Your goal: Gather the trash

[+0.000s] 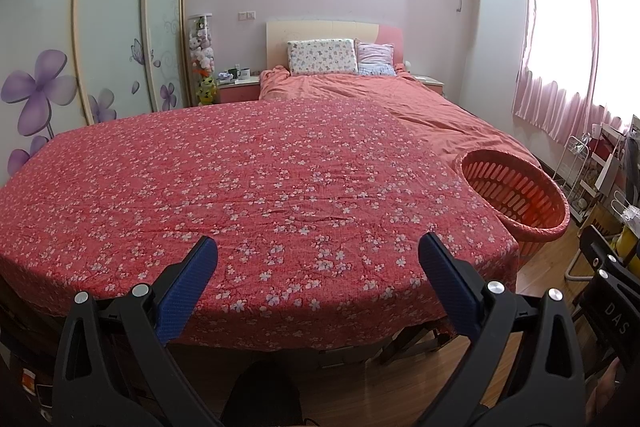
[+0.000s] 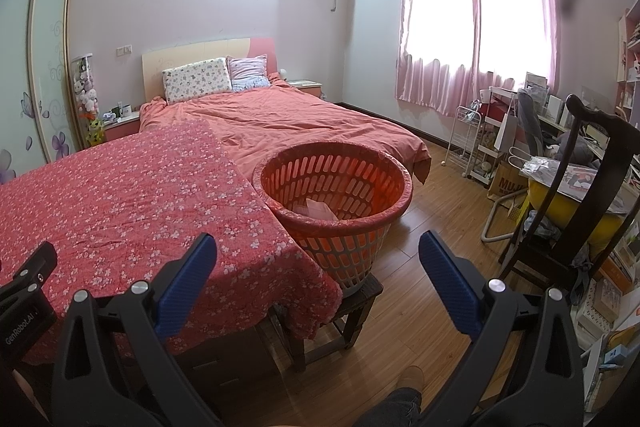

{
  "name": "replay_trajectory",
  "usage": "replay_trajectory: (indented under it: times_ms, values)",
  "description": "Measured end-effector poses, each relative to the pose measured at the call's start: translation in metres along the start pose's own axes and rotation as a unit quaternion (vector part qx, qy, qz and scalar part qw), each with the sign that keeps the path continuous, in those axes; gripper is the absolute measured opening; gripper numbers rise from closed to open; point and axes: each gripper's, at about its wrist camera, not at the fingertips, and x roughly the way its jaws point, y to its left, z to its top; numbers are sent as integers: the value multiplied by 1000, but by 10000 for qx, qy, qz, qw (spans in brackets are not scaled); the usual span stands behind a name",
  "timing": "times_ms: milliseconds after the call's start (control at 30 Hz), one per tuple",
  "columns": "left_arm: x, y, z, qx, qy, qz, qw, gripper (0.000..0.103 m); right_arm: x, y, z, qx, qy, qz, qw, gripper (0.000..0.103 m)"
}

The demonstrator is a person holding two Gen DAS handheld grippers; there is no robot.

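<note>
We hold both grippers wide apart and empty: the left gripper (image 1: 318,259) hangs over the near edge of the floral red tablecloth (image 1: 248,187), and the right gripper (image 2: 318,259) points at the orange slotted basket (image 2: 372,223).

The basket stands on a dark wooden stool (image 2: 360,297), touching the cloth's right corner. Inside it, against the near wall, lie pale scraps that look like crumpled paper (image 2: 318,211); we cannot tell exactly what they are. That is the only trash we can see, since the cloth beside the basket shows none.

We judge such paper light, soft and easily crushed, so any piece would take a gentle pinch at a raised fold or edge. The basket itself looks light and slightly flexible, best taken by its rolled rim.
</note>
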Motion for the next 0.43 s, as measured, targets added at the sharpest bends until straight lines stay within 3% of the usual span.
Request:
replay_trajectory:
  times_ms: [433]
  values:
    - [2,6,-2,29,41,27,10000,99,2,2,-2,1,16,8,10000,99]
